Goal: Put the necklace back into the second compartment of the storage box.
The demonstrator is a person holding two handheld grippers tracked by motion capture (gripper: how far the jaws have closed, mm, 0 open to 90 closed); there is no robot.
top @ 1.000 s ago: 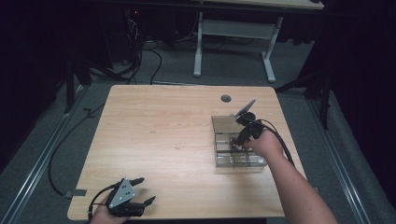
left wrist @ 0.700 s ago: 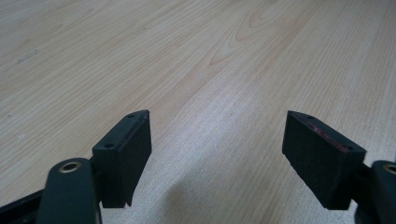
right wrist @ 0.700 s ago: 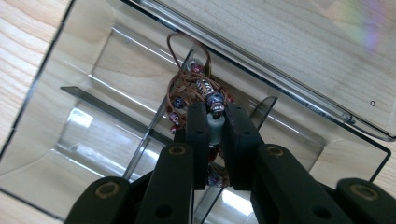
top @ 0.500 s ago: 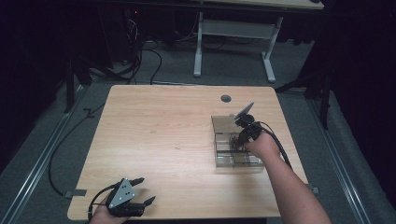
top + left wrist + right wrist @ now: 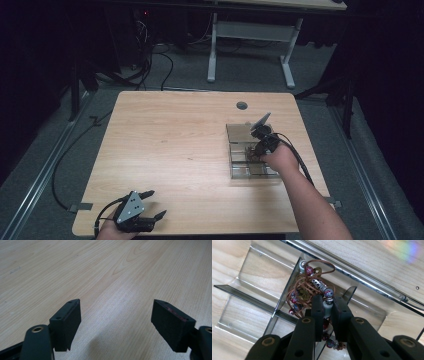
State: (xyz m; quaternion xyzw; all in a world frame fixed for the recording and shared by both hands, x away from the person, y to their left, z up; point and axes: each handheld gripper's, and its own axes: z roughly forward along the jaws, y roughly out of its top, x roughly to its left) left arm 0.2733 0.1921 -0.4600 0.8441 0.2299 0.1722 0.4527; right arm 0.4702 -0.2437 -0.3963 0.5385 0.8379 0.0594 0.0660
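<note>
The worktop is lit from above against a dark room; a rainbow flare tints the right gripper view's top corner; near jaws look soft.

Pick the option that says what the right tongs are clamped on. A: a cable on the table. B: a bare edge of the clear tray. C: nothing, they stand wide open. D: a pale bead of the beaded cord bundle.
D: in the right gripper view the right tongs pinch a pale bead on the beaded cord bundle, which lies over the divided clear tray.
</note>
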